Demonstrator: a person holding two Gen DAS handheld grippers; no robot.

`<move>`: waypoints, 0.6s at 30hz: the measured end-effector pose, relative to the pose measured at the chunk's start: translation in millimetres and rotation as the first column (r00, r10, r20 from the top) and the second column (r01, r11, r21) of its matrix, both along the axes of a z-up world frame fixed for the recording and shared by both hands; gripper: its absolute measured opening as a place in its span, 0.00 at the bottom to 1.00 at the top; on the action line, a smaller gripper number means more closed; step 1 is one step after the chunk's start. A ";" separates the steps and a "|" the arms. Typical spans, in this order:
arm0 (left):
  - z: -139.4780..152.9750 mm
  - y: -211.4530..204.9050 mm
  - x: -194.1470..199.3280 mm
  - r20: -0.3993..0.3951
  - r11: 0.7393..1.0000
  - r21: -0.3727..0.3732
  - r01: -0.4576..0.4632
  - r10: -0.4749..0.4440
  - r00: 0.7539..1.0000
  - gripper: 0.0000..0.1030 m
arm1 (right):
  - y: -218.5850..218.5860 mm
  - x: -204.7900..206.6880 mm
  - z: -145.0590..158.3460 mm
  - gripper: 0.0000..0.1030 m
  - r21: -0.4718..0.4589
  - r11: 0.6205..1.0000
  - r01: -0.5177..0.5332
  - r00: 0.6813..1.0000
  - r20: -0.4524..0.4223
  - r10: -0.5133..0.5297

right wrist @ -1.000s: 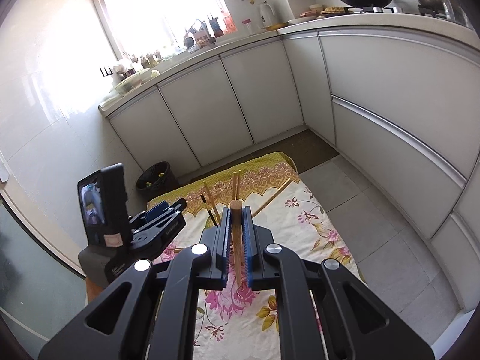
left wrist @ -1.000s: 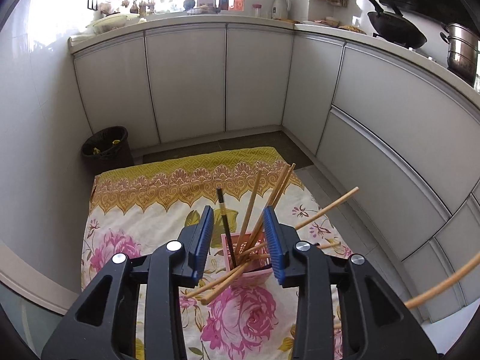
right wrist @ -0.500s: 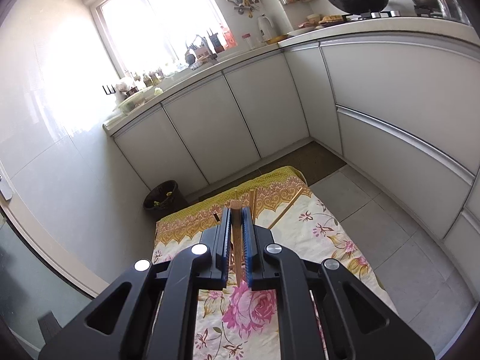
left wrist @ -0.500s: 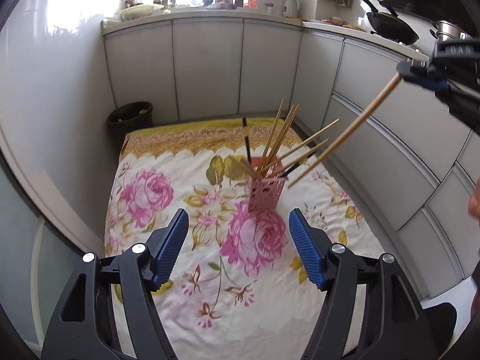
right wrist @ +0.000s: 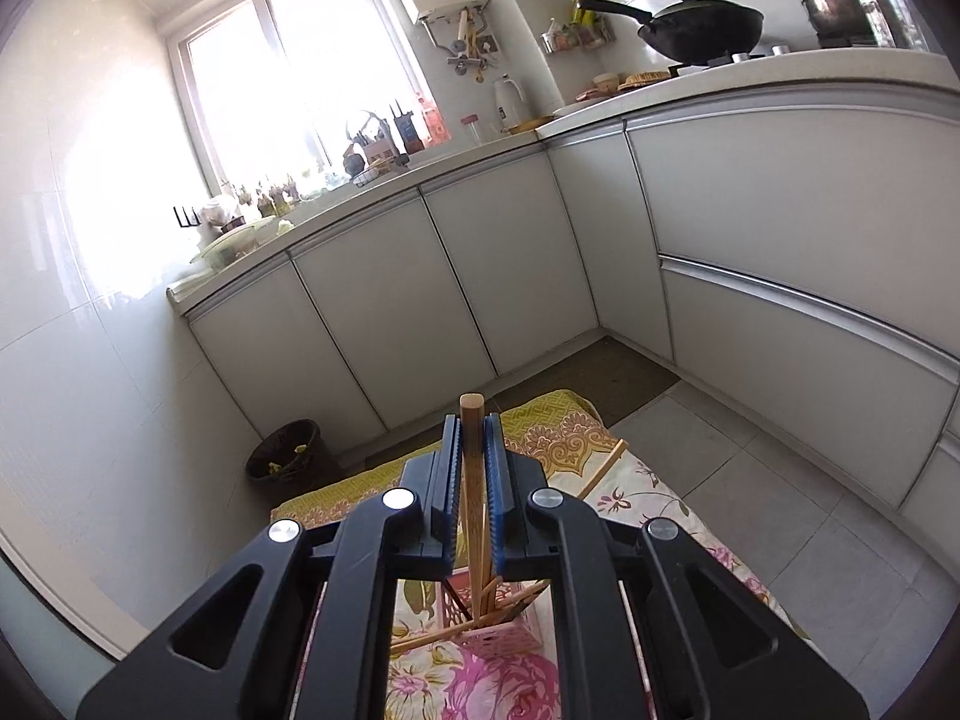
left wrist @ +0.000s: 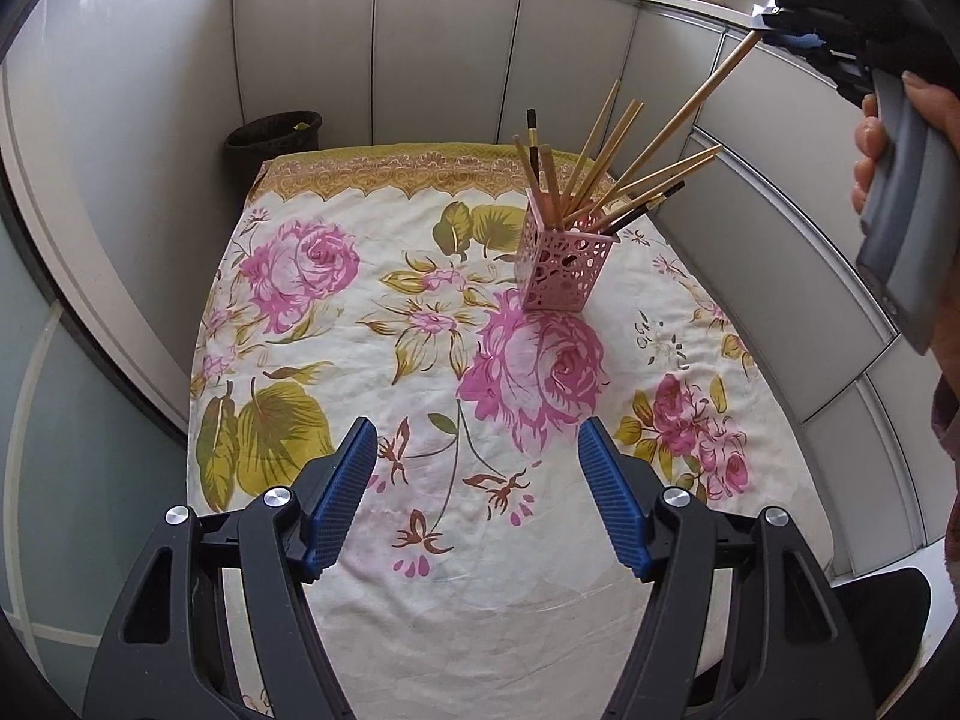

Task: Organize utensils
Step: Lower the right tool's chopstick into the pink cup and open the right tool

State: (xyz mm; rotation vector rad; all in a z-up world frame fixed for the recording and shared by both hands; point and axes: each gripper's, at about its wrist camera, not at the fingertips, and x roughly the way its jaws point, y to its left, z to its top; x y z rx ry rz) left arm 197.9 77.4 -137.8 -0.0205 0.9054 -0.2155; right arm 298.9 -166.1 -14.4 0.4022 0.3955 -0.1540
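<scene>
Left gripper (left wrist: 477, 495) backed off holder (left wrist: 564, 261), empty, wide; right gripper (right wrist: 471, 483) clamps chopstick (right wrist: 471, 444).

Floral-clothed table (left wrist: 372, 276), pink lattice holder (left wrist: 567, 267) standing upright on it near far right corner

A: Where is the light coming from?

B: Daylight through the window (right wrist: 300, 78) in the right wrist view. Its panes are blown out to pure white, and the glare spills onto the glossy wall tiles (right wrist: 108, 192) to the left of it.

A: And the left wrist view?

B: Evenly bright and softer. The flowered cloth (left wrist: 456, 348) is sharp with clear colours, and the pink holder (left wrist: 564, 264) casts only a faint shadow.

A: Any distortion?

B: Strong fisheye bending: the cabinet doors (left wrist: 444, 54) curve, and dark vignetting fills the corners of both views. Nothing is motion-blurred; the near black claw arms look slightly soft.
</scene>
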 end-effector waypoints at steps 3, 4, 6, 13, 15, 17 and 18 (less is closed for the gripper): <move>-1.0 4.0 1.9 -0.001 1.000 -0.008 -0.013 0.013 1.000 0.64 | 7.1 18.8 -15.0 0.14 -0.029 0.999 -0.023 0.998 -0.051 0.022; -0.4 5.3 2.4 0.001 1.000 -0.009 -0.016 0.016 1.000 0.64 | 8.1 21.4 -19.3 0.23 -0.031 0.999 -0.033 0.997 -0.070 0.031; 3.5 7.6 1.6 0.016 1.000 -0.016 -0.021 0.021 1.000 0.64 | 7.6 13.6 -20.2 0.60 -0.037 0.999 -0.023 0.998 -0.060 0.021; 26.4 3.3 -7.5 0.083 0.999 -0.019 -0.034 0.035 0.996 0.72 | -2.6 -50.5 0.8 0.84 -0.052 0.998 0.022 0.998 -0.060 -0.025; 35.6 1.2 -12.6 0.109 0.999 -0.019 -0.047 0.049 0.993 0.77 | -2.9 -73.9 5.2 0.85 -0.094 0.995 0.041 0.996 -0.080 -0.048; 48.1 -1.4 -20.1 0.144 0.998 -0.032 -0.060 0.064 0.988 0.87 | -0.5 -97.9 6.1 0.90 -0.166 0.984 0.059 0.990 -0.113 -0.079; 54.6 -3.7 -24.7 0.163 0.997 -0.033 -0.065 0.069 0.984 0.90 | -0.4 -110.0 4.8 0.91 -0.202 0.977 0.067 0.988 -0.126 -0.094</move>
